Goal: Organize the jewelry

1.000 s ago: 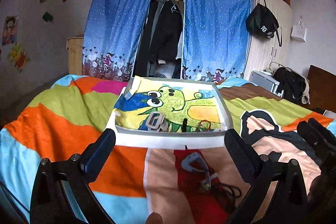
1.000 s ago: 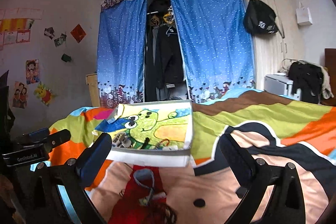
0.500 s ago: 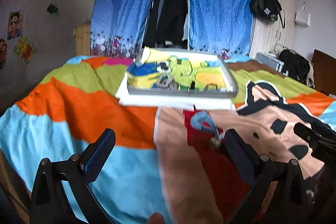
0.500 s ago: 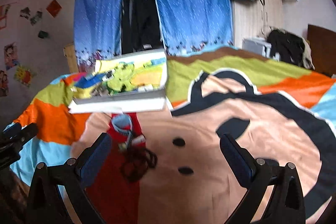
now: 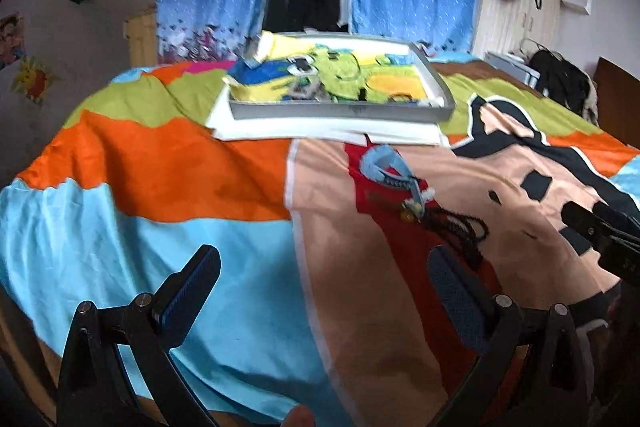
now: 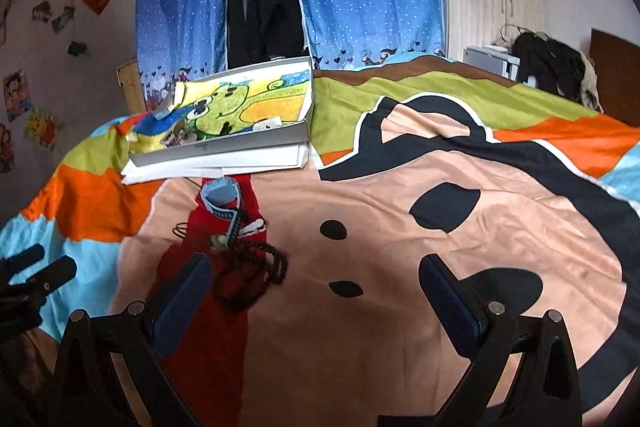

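A dark beaded necklace lies in loose loops on the red patch of the bedspread, with a blue strap-like piece touching it toward 12 o'clock. Farther toward 12 o'clock a shallow grey tray, lined with a cartoon-print cloth, sits on white sheets and holds a few small items too blurred to name.

The right gripper hovers above the bedspread, tilted down toward it, its jaws spread wide and empty; the necklace lies just beside its left finger, at about 10 o'clock from the gap. The left gripper hangs over the blue and tan fabric, likewise gaping wide and holding nothing, with the necklace at roughly 1 o'clock.
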`<state>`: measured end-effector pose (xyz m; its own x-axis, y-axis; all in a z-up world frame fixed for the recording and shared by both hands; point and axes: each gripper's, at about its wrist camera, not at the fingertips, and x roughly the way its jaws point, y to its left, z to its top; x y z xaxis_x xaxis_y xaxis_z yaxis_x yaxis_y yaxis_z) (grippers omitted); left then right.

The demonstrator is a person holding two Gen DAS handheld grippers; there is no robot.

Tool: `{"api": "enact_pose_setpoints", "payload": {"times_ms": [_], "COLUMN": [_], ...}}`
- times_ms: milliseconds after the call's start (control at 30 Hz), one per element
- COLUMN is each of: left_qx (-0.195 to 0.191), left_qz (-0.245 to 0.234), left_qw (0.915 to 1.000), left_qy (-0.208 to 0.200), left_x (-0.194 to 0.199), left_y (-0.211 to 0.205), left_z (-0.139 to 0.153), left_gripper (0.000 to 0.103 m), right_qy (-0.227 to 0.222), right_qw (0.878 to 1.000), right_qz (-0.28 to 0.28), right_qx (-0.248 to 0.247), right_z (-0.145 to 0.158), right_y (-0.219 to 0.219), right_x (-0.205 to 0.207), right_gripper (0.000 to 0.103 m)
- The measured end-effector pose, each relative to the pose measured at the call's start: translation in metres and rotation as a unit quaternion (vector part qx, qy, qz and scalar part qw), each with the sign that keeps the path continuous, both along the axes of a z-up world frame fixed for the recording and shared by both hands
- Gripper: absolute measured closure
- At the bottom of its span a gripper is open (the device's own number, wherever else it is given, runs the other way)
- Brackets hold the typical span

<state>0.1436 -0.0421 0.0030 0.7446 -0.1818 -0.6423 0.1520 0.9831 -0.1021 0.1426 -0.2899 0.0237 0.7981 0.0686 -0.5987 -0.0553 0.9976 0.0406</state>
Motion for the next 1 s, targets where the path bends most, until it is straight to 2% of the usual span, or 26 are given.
{"api": "enact_pose_setpoints", "payload": {"times_ms": [167,333,567,600,667,733,800,933,1000], "left_qx": [0.004,0.015,-0.029,-0.032,-0.035,-0.041,-0.05,-0.071,-0.081], "left_qz": [-0.035,-0.051,-0.075,-0.078,-0.083,-0.088,-0.092,-0.096,-0.099], "left_qw": [0.9988,0.9967,0.9931,0.9926,0.9922,0.9915,0.99,0.9845,0.9811], "left_qy": [0.034,0.061,0.085,0.087,0.086,0.087,0.095,0.129,0.145], "left_x": [0.015,0.031,0.061,0.068,0.078,0.089,0.104,0.13,0.141], "left_y": [-0.003,-0.006,-0.009,-0.011,-0.015,-0.018,-0.02,-0.022,-0.022], "left_z": [-0.011,-0.019,-0.024,-0.024,-0.025,-0.026,-0.028,-0.037,-0.041], "left_gripper": [0.001,0.001,0.002,0.002,0.002,0.003,0.008,0.028,0.033], "right_qy": [0.017,0.025,0.041,0.044,0.054,0.072,0.085,0.114,0.126], "right_qw": [0.998,0.995,0.989,0.988,0.984,0.979,0.973,0.962,0.96], "right_qz": [0.058,0.099,0.142,0.149,0.166,0.19,0.21,0.244,0.247], "right_qx": [-0.014,-0.021,0.002,0.01,0.024,0.03,0.034,0.046,0.047], "right_z": [-0.012,-0.024,-0.039,-0.042,-0.047,-0.054,-0.059,-0.067,-0.072], "right_y": [-0.002,-0.013,-0.017,-0.015,-0.011,-0.003,0.003,0.019,0.024], "right_x": [0.017,0.042,0.072,0.076,0.083,0.091,0.095,0.104,0.107], "right_gripper": [0.0,0.0,0.001,0.005,0.027,0.037,0.04,0.04,0.04]}}
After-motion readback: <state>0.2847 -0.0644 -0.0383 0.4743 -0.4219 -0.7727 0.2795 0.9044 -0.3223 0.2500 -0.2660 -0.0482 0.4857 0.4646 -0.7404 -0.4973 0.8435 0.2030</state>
